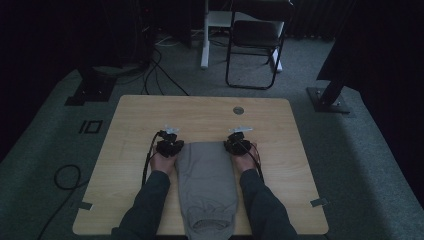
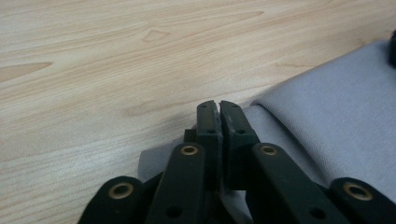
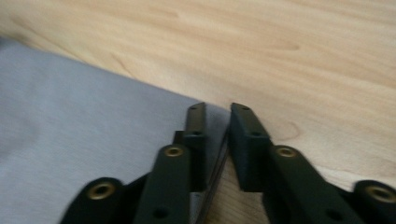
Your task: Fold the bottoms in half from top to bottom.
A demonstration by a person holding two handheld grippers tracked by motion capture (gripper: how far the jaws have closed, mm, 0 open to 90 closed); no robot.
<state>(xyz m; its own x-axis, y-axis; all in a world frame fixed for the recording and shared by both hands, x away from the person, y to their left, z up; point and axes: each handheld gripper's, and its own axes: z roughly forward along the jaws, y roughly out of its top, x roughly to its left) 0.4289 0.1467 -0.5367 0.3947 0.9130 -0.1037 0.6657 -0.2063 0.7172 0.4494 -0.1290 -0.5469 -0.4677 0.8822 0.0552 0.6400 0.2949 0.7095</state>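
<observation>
Two grippers rest at the far corners of a grey garment (image 1: 207,185) that lies lengthwise on a wooden table (image 1: 135,120).

High view: the garment runs from the near table edge toward the middle, its elastic waistband at the near end. The left gripper (image 1: 170,146) sits at the garment's far left corner, and the right gripper (image 1: 237,145) at its far right corner. A forearm in a dark sleeve leads up to each gripper. A black folding chair (image 1: 255,45) stands on the floor beyond the table.

Left gripper view: the left gripper (image 2: 218,116) has its jaws drawn together with almost no gap. The edge of the grey fabric (image 2: 327,116) is pinched between them, just above the tabletop.

Right gripper view: the right gripper (image 3: 218,122) has its jaws close together, with a narrow gap at the tips. The corner of the grey fabric (image 3: 84,130) passes between the jaws. This view is blurred, so firm contact cannot be confirmed from it alone.
</observation>
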